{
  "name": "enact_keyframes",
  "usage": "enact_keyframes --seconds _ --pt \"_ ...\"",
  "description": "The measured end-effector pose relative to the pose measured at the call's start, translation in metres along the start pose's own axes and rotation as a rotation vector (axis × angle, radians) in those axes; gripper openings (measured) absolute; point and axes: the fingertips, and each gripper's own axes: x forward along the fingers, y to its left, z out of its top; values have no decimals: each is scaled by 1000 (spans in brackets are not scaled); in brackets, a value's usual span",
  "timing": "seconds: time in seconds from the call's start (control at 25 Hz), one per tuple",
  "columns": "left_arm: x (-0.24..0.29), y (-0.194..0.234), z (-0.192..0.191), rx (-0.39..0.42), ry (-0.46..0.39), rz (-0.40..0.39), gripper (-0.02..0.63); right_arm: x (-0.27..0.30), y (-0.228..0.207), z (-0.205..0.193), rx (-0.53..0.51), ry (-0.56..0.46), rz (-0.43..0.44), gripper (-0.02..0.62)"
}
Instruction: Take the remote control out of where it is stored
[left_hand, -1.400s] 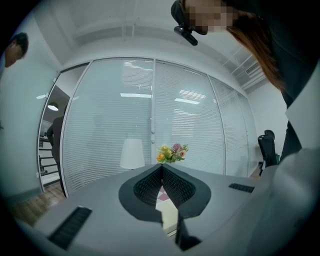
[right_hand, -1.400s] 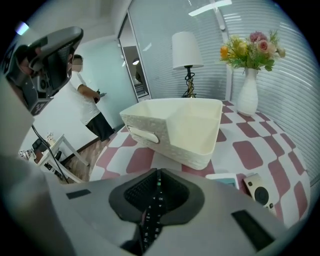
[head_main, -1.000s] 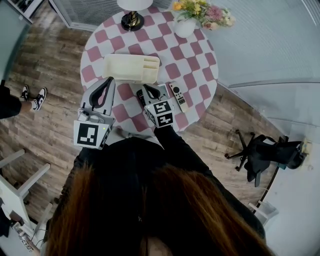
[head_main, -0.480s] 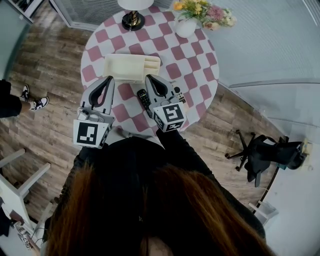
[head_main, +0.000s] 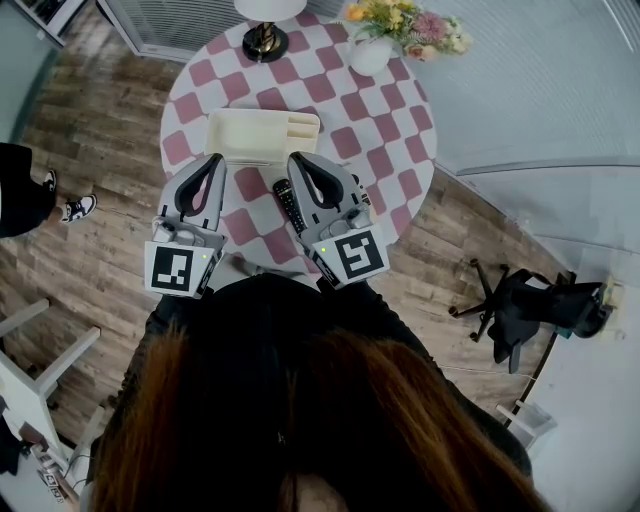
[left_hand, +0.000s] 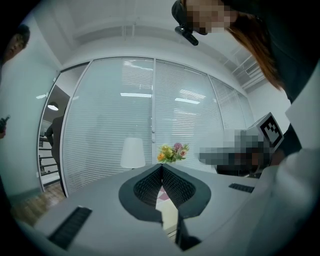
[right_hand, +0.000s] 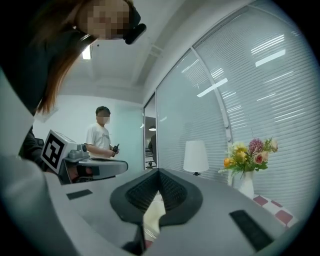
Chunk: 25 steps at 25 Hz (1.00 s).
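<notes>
My round checkered desk (head_main: 385, 135) bears a cream tray (head_main: 262, 135), a black remote (head_main: 287, 200) (near the tray), a lamp (head_main: 264, 42) and flower vase (head_main: 370, 55).

The left tongs (head_main: 212, 160) sit left of centre in the head view, with the right tongs (head_main: 296, 158) just beside them at centre. Both point toward the top of the frame, roughly parallel. Each has its 2 jaws pressed together with nothing between them. Their marker cubes face the camera at the rear ends.
</notes>
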Motion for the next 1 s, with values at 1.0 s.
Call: enact_keyframes --seconds 1.0 --pt "-7 -13 8 13 -47 -13 9 -25 -4 23 -7 -52 -36 14"
